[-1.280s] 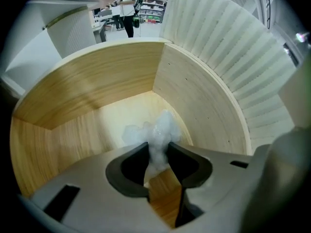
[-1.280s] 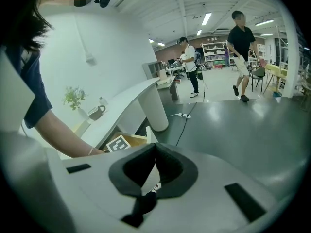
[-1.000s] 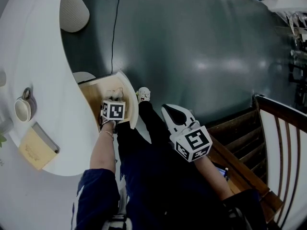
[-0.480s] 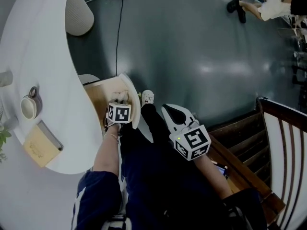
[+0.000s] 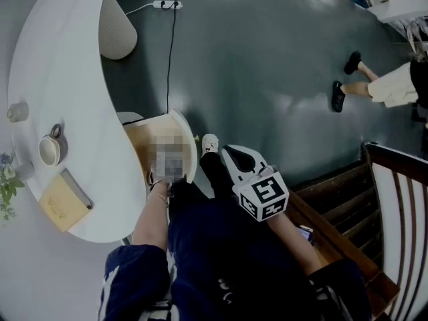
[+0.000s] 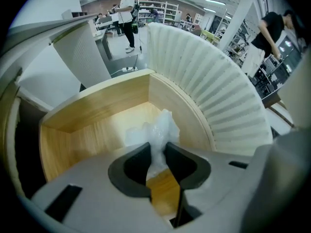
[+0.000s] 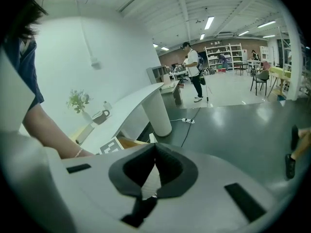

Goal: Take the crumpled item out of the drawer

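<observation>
In the left gripper view a crumpled white item stands on the floor of the open wooden drawer, close to its curved ribbed front. My left gripper is shut on the lower part of the item, and the pads pinch it from both sides. In the head view the drawer sticks out from under the white table, and a blurred patch covers the left gripper there. My right gripper hovers over the person's lap, shut with nothing in it.
On the table stand a mug, a tan notebook and a small plant. A cable runs across the dark floor to a power strip. A wooden chair stands at the right. A person's legs cross the floor.
The left gripper stays at much the same spot in the drawer, still on the white item. The head view has drifted, and a walking person has moved down the right side of the floor.
</observation>
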Demonstrator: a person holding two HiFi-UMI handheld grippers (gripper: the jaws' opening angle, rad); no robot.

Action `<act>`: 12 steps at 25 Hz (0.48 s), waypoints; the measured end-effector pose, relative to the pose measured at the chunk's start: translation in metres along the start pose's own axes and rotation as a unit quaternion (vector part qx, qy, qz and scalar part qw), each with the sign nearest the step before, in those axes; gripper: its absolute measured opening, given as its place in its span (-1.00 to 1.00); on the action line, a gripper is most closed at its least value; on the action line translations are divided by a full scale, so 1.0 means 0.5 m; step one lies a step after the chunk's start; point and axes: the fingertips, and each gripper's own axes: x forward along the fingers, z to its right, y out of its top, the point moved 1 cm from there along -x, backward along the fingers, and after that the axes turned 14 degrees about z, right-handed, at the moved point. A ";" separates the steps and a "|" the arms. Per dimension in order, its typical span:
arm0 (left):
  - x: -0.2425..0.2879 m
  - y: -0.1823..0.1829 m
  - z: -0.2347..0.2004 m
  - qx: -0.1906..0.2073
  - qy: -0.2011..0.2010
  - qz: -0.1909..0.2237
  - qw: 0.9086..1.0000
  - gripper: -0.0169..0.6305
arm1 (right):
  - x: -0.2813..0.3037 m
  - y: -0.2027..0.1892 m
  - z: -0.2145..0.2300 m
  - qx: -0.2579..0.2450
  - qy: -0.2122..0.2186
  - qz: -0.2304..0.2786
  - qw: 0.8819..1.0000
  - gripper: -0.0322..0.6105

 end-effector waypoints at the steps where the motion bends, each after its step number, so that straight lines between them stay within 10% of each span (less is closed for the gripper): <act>1: -0.007 0.003 0.002 -0.004 0.000 0.002 1.000 -0.63 | 0.001 0.002 0.000 -0.001 0.001 0.000 1.000 -0.88; 12: -0.081 0.038 0.024 -0.026 -0.002 0.037 0.999 -0.63 | 0.018 0.020 -0.006 -0.012 0.018 0.004 1.000 -0.88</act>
